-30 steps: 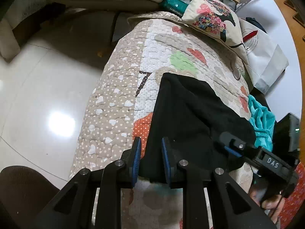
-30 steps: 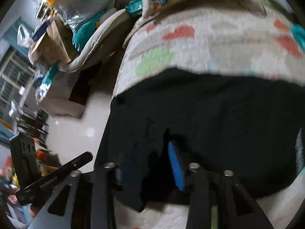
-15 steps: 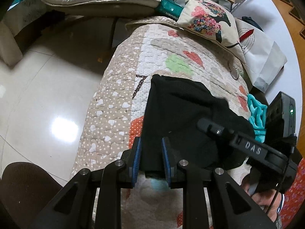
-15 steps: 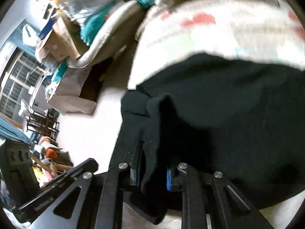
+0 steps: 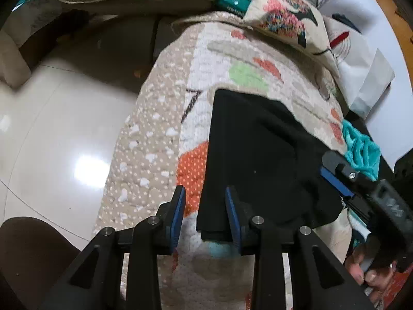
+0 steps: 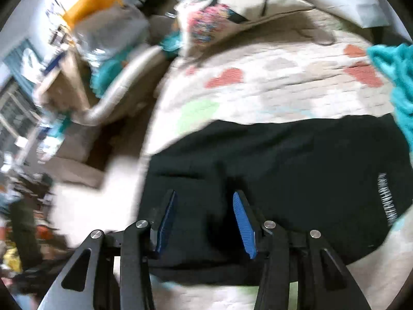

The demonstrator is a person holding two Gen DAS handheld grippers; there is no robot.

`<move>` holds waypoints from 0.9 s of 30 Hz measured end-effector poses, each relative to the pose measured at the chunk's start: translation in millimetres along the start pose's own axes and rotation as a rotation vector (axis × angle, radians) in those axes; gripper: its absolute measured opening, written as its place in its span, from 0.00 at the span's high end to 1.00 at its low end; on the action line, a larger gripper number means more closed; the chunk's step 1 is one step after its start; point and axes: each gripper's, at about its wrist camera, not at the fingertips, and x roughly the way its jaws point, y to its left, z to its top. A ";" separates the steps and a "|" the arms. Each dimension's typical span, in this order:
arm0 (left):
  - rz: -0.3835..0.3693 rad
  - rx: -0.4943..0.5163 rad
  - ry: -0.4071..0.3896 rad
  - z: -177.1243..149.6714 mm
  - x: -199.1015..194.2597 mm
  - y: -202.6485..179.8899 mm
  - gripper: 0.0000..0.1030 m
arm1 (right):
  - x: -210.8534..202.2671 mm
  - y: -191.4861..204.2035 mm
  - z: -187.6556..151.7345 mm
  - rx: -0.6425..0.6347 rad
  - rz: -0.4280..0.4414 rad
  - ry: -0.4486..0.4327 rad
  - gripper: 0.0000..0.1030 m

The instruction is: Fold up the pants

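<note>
Black pants (image 5: 258, 155) are seen folded into a compact block on a patchwork quilt (image 5: 160, 139), their left edge running straight and set in from the quilt's dotted border, which drops to a glossy tiled floor (image 5: 56, 134). Bare quilt is left open beyond the far edge of the pants, up to a flowered cushion (image 5: 284, 18); on the right the room is narrowed by a crumpled teal cloth (image 5: 361, 149) lying at the quilt's edge, just beside the pants.

The left gripper (image 5: 205, 213) is angled down over the near-left corner of the pants. Its jaws have just been opening and are released: the corner lies between the blue pads, with quilt showing in the gap beside the left pad.

The right gripper (image 6: 204, 214) is tilted down over the near portion of the pants, the picture being blurred. Its jaws have likewise just been opening and are parted, with black fabric beneath and between them but not pinched. In the left wrist view the same gripper is reached in from the right over the right edge of the pants, with a person's fingers (image 5: 361, 271) wrapped about its handle.
</note>
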 end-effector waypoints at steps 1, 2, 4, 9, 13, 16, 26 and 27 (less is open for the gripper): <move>0.004 0.003 0.010 -1.9 2.7 -0.6 0.70 | 7.7 1.6 -2.4 0.013 0.067 0.035 0.52; 0.007 0.005 0.018 -3.7 4.9 -0.4 0.70 | 13.3 1.1 -6.1 0.023 0.095 0.059 0.52; 0.013 -0.002 0.025 -5.2 6.2 1.8 0.70 | 29.0 0.4 -16.4 0.039 0.127 0.117 0.52; 0.020 -0.021 0.003 4.9 -1.8 7.6 0.68 | 38.1 -25.3 -27.4 0.128 -0.003 0.135 0.69; -0.006 0.066 -0.022 24.2 -7.1 -17.4 0.62 | -14.7 -36.2 -28.1 0.155 -0.176 -0.041 0.56; -0.032 0.181 0.002 39.8 1.5 -58.1 0.60 | -44.6 -57.7 -38.9 0.247 -0.282 -0.129 0.47; -0.162 0.600 0.102 53.9 67.2 -233.1 0.54 | -78.8 -154.4 -63.9 0.620 -0.417 -0.253 0.44; -0.173 0.625 0.116 53.4 78.4 -248.8 0.54 | -78.3 -159.3 -63.9 0.624 -0.417 -0.254 0.44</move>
